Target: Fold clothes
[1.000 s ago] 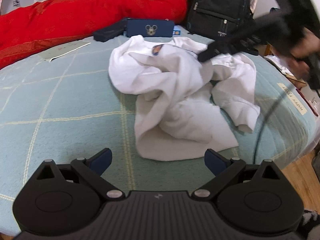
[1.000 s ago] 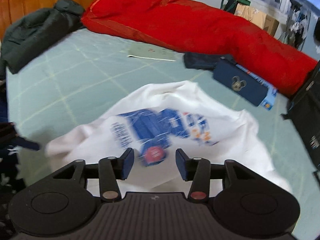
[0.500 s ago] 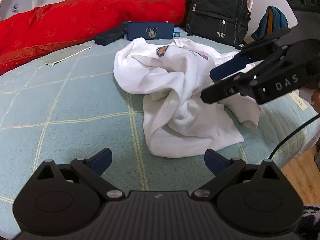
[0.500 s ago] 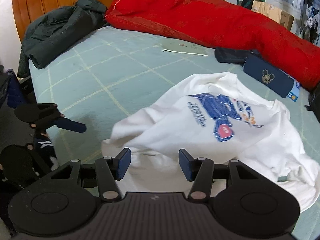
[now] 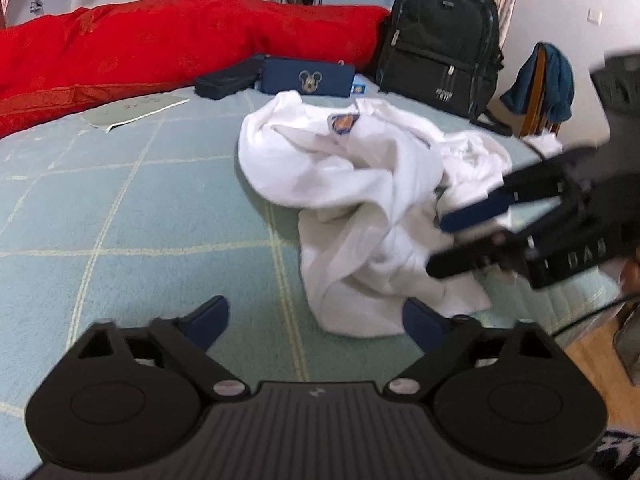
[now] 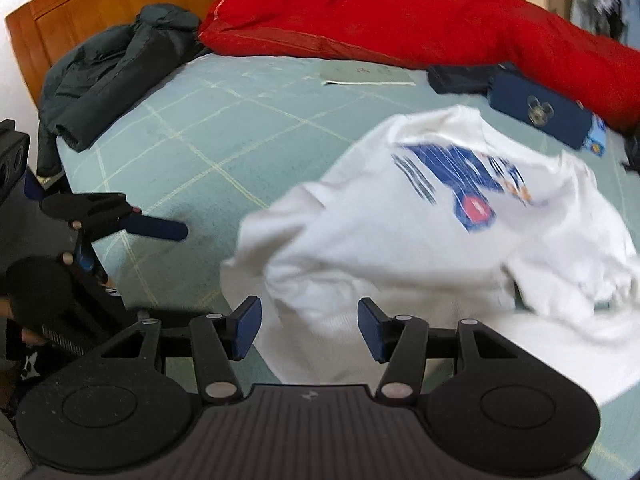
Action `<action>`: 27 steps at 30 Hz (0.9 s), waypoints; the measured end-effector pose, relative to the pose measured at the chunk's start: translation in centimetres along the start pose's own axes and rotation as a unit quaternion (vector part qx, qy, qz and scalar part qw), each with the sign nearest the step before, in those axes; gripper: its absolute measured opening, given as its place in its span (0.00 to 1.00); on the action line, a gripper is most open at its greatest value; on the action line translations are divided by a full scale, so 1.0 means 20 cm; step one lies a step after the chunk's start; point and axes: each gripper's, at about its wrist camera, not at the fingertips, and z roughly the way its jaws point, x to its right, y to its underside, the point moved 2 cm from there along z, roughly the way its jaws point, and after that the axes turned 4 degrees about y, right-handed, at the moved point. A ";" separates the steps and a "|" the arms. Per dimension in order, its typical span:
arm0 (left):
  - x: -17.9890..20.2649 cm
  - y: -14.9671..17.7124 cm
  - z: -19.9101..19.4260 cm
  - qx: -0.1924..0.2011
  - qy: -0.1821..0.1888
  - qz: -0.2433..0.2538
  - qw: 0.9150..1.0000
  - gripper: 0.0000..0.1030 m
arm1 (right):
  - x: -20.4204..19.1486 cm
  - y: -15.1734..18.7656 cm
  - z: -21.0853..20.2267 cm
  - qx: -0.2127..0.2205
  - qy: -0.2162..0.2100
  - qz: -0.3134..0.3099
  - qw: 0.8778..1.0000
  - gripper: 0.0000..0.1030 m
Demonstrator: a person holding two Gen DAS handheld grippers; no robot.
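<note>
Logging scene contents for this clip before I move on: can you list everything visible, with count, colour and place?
sweatshirt: one, white with blue print, crumpled on the bed's near side
bed cover: one, pale green with a light grid
quilt: one, red, along the far side
pouch: one, navy with a mouse-head emblem, beside the quilt
dark case: one, left of the pouch
booklet: one, pale, flat on the bed
backpack: one, black, upright at the far corner
jacket: one, dark green, by the wooden headboard
left gripper: black, blue pads, closing, nothing between them
right gripper: same, open over the sweatshirt's edge
</note>
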 end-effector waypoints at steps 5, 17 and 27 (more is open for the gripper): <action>0.03 -0.05 0.04 0.017 0.025 0.013 0.999 0.60 | 0.05 0.08 -0.02 0.003 -0.009 0.023 1.000 0.59; 0.00 -0.14 0.08 0.049 0.026 0.019 0.998 0.17 | 0.14 0.14 -0.02 0.018 -0.027 0.036 0.999 0.62; -0.03 -0.17 0.13 0.022 0.005 0.013 1.000 0.17 | 0.19 0.14 0.00 0.021 -0.029 0.045 0.998 0.62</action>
